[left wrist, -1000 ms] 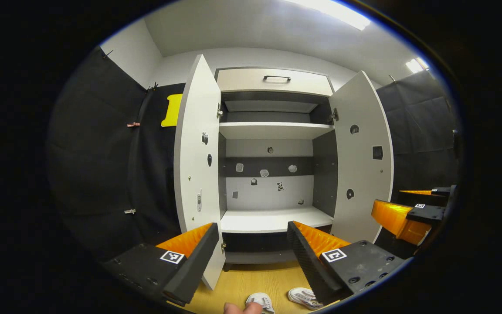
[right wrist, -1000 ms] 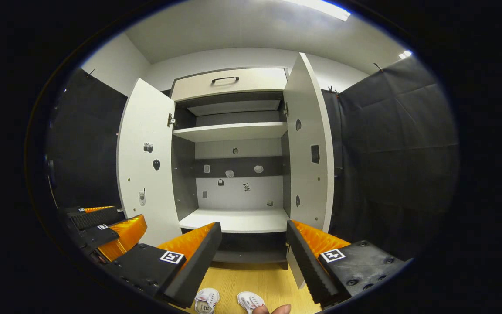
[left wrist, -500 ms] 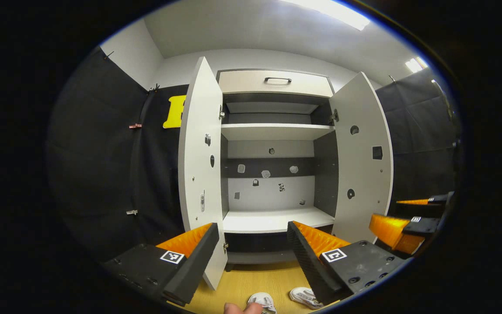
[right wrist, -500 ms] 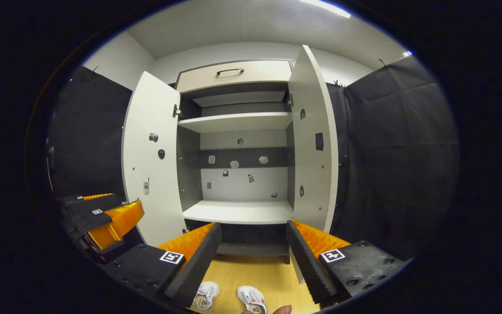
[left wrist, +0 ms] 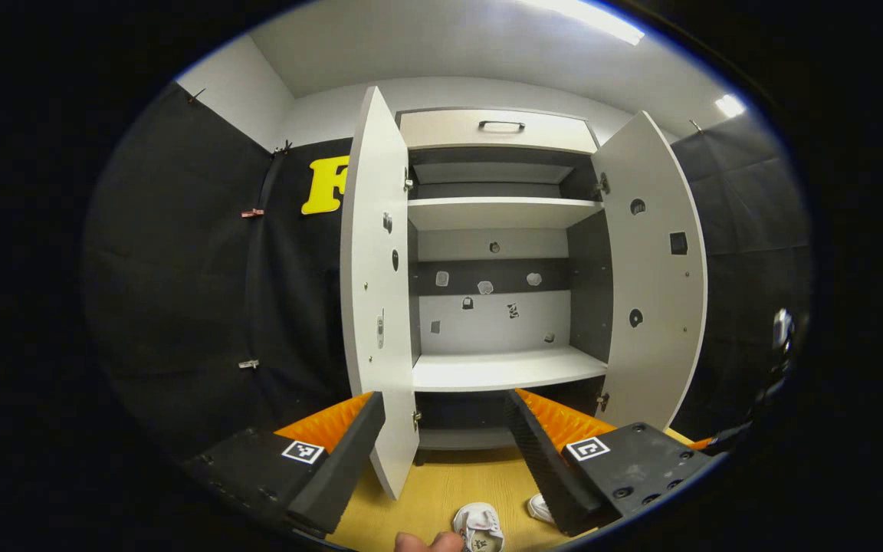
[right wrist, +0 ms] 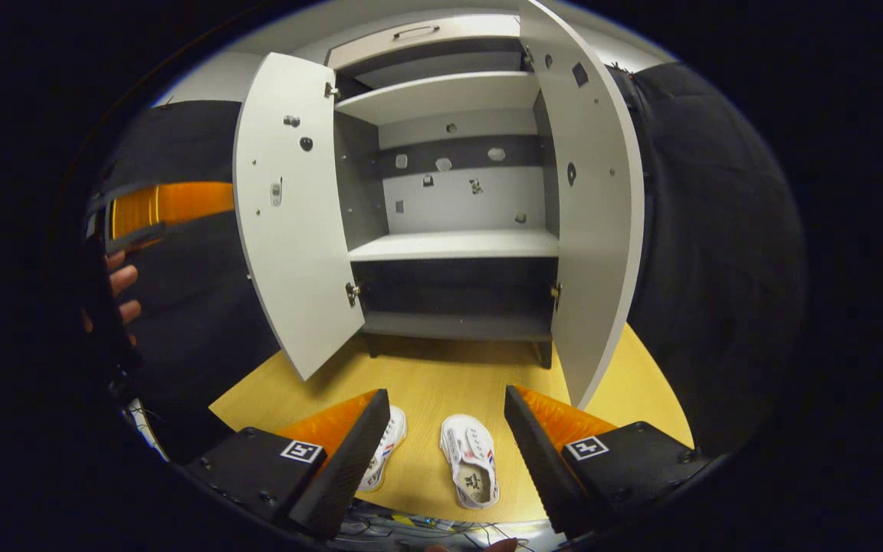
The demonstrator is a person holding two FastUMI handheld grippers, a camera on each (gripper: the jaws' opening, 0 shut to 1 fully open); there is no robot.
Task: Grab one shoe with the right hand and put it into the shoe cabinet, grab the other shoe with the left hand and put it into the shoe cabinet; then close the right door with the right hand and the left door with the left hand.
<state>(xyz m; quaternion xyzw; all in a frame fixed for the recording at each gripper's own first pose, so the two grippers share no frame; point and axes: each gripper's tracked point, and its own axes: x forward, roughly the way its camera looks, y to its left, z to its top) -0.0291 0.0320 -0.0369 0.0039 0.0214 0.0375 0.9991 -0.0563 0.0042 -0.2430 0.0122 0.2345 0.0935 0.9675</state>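
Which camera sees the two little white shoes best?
The right gripper view: both shoes lie whole on the yellow floor before the open cabinet. The left gripper view catches one shoe at its bottom edge and a sliver of the other.

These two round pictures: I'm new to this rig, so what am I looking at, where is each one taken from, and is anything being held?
A person holds a two-finger gripper in each hand, and a fisheye camera rides on each. In the left gripper view, the left gripper stands open and holds nothing, facing the shoe cabinet, whose left door and right door are both swung open. In the right gripper view, the right gripper is tilted down, open and holding nothing, above two white shoes on the wooden floor: the left shoe and the right shoe. The other hand shows at that view's left edge. No shoes show on the cabinet's shelves.
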